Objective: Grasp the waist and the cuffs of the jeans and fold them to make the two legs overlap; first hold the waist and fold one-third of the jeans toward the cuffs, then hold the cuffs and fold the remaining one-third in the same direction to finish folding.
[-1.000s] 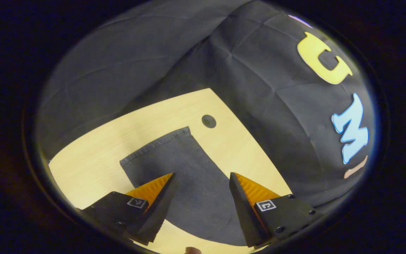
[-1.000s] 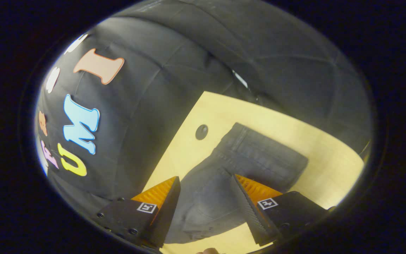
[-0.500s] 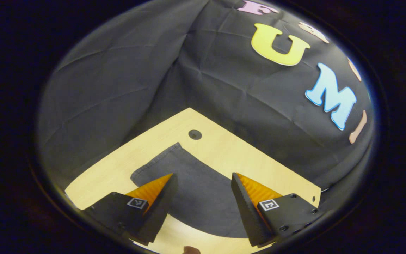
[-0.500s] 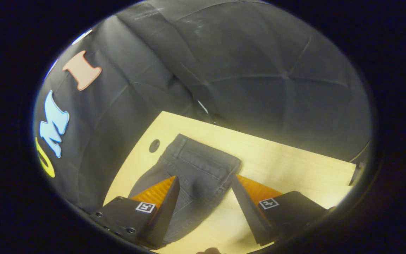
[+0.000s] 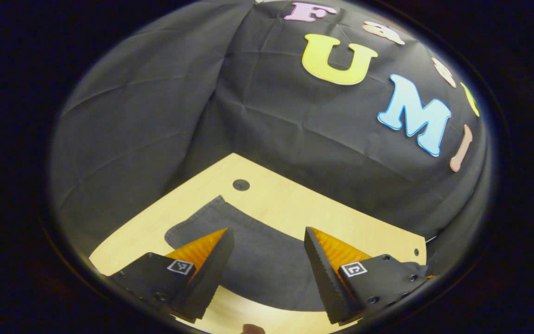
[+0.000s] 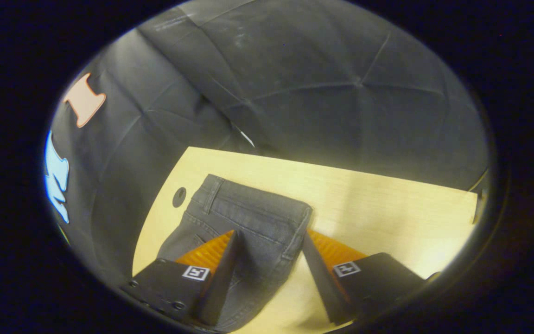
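Note:
Dark grey jeans lie flat on a light wooden table. In the left gripper view the leg end (image 5: 257,253) with its hemmed cuff (image 5: 193,218) stretches under my left gripper (image 5: 267,248), which hangs open above the cloth with nothing between its fingers. In the right gripper view the waist end (image 6: 248,222) with waistband and seams lies below my right gripper (image 6: 269,253). That gripper is open too, its fingers standing either side of the waist's near corner without pressing on it.
The wooden table (image 5: 304,208) has a round cable hole (image 5: 241,184) close to the cuff and another hole (image 6: 179,196) near the waist. Black cloth walls stand right behind the table's far edges. Bare tabletop (image 6: 387,218) stretches to the right of the waist.
Both grippers have drawn back and tilted up, so the jeans look smaller and lower and more wall shows. The right gripper has swung toward the waistband corner. Both stayed open.

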The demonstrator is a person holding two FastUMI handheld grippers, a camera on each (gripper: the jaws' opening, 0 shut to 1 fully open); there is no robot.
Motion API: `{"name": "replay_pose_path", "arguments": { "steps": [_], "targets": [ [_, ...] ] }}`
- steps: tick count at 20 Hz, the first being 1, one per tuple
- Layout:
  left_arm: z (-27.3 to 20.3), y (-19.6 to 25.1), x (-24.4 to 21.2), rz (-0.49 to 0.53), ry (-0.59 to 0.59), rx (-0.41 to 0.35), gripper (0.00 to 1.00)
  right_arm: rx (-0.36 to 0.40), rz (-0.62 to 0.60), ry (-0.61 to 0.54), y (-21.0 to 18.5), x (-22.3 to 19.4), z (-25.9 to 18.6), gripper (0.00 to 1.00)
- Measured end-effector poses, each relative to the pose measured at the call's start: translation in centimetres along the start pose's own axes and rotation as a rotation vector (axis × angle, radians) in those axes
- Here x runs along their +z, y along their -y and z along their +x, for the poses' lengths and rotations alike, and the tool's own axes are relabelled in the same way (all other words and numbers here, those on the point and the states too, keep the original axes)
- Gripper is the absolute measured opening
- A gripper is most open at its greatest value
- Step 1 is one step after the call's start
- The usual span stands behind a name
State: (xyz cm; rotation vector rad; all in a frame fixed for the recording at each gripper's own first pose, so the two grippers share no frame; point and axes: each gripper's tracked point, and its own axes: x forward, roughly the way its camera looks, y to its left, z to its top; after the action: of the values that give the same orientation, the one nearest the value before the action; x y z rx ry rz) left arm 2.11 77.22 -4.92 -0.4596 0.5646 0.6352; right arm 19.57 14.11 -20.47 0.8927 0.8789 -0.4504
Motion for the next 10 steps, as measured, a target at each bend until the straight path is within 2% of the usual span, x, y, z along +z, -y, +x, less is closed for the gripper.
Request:
{"name": "replay_pose_path", "arguments": {
  "steps": [1, 3, 4, 5, 7, 9, 10],
  "targets": [
    [-0.3, 0.1, 0.1, 0.001, 0.016, 0.0, 0.99, 0.024, -0.01, -0.026, -0.1, -0.3, 0.3, 0.68],
    [-0.2, 0.1, 0.0, -0.009, 0.03, -0.002, 0.99, 0.059, 0.004, -0.034, -0.4, -0.2, 0.6, 0.45],
    [-0.3, 0.1, -0.2, -0.019, 0.03, -0.001, 0.99, 0.073, 0.006, -0.04, -0.6, 0.0, 0.3, 0.39],
    [-0.3, 0.2, -0.4, -0.029, 0.028, -0.003, 0.99, 0.089, -0.016, -0.034, -0.5, 0.0, -0.1, 0.29],
    [-0.4, 0.1, -0.5, -0.037, 0.034, 0.004, 0.99, 0.113, -0.104, 0.011, -0.7, 1.1, -1.0, 0.21],
    [-0.7, 0.0, -0.2, -0.041, 0.053, 0.009, 0.99, 0.137, -0.174, 0.084, -1.8, 1.8, -2.9, 0.19],
    [-0.8, -0.2, 0.0, -0.039, 0.07, 0.014, 0.99, 0.154, -0.187, 0.107, -2.1, 2.2, -4.0, 0.16]
  ]
}}
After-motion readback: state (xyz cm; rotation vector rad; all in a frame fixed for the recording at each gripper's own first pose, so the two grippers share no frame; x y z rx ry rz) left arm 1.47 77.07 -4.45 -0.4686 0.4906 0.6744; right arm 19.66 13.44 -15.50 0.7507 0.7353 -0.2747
